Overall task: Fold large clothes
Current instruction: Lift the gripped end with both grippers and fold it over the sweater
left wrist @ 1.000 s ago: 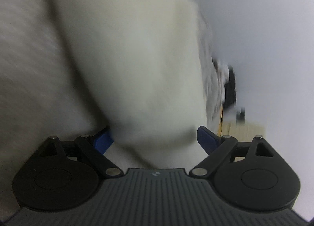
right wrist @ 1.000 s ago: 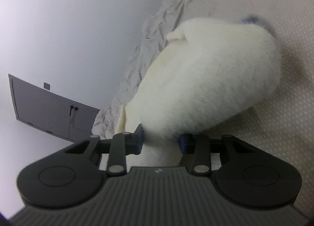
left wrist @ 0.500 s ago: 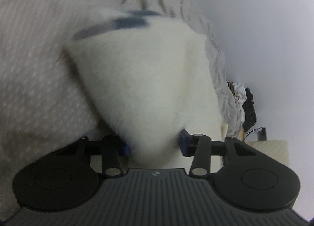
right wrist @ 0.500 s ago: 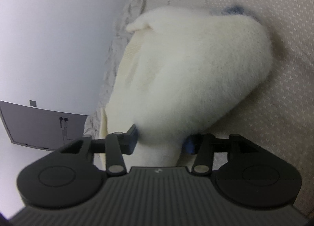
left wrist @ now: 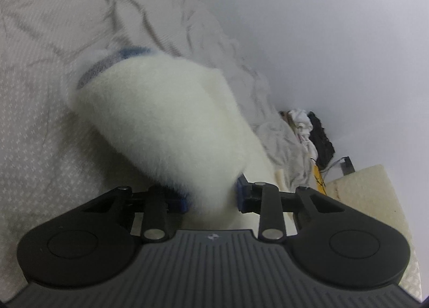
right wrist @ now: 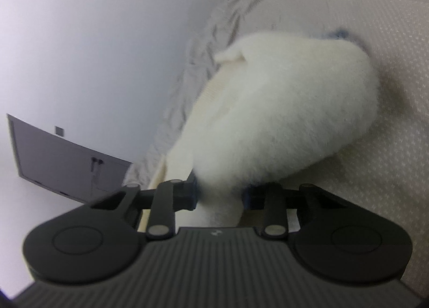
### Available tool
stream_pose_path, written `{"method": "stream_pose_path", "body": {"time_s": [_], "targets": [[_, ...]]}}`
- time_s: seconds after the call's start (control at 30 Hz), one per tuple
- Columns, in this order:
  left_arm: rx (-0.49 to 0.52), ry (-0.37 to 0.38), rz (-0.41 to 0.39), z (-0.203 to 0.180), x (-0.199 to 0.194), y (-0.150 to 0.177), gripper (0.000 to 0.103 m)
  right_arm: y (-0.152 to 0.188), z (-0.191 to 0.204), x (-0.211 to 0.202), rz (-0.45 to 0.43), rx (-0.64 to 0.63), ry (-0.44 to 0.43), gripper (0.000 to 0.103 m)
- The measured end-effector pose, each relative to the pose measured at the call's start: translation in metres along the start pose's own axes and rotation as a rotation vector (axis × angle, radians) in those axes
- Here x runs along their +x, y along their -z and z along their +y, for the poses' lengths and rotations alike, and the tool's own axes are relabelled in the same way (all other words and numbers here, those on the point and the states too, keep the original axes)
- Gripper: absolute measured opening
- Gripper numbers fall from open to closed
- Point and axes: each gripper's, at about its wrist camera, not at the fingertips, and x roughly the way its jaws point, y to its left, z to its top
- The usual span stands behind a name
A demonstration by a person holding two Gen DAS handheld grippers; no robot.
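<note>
Left wrist view, nearest first: the left gripper (left wrist: 213, 201) has its blue pads (left wrist: 241, 195) closing on a pinched neck of the fluffy white fleece garment (left wrist: 166, 126), which fills the gap between them. The garment bulges out just beyond the fingers, soft and blurred, with a blue trim band (left wrist: 115, 63) along its far edge. It hangs over the pale patterned bedspread (left wrist: 34, 120), which stretches bare to the left and far side, offering free room there. To the right the bed ends close by at a plain white wall (left wrist: 335, 26), with rumpled grey bedding (left wrist: 278, 136) and a heap of white and black clothes (left wrist: 313, 131) along that edge.

From the right wrist, the right gripper (right wrist: 219, 194) is likewise closing on a narrow fold of the same garment (right wrist: 289, 109), cloth pressed between its pads. The fleece balloons ahead in a rounded mass. Bare bedspread (right wrist: 375, 187) lies to the right; leftward the bed's edge meets the wall (right wrist: 93, 40) and a grey cabinet (right wrist: 64, 163).
</note>
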Motion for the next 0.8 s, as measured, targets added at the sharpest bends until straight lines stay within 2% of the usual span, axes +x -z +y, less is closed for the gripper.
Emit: {"method": "stream_pose_path", "body": {"time_s": [0.23, 0.37, 0.47, 0.67, 0.8], "targets": [[-0.004, 0.041, 0.021, -0.006, -0.046, 0.012, 0.035, 0.002, 0.019, -0.022, 0.003, -0.055, -0.005, 0.033], [0.038, 0.061, 0.02, -0.001, -0.086, 0.025, 0.035, 0.009, 0.031, -0.048, 0.007, -0.091, 0.0, 0.033], [0.043, 0.082, 0.03, 0.003, -0.108, 0.038, 0.035, 0.015, 0.03, -0.068, 0.045, -0.058, 0.028, 0.033], [0.032, 0.086, 0.065, 0.008, -0.126, 0.05, 0.036, 0.017, 0.032, -0.087, 0.048, -0.075, 0.049, 0.033], [0.039, 0.075, 0.082, 0.002, -0.121, 0.042, 0.038, 0.015, 0.035, -0.082, 0.042, -0.083, 0.054, 0.035]]}}
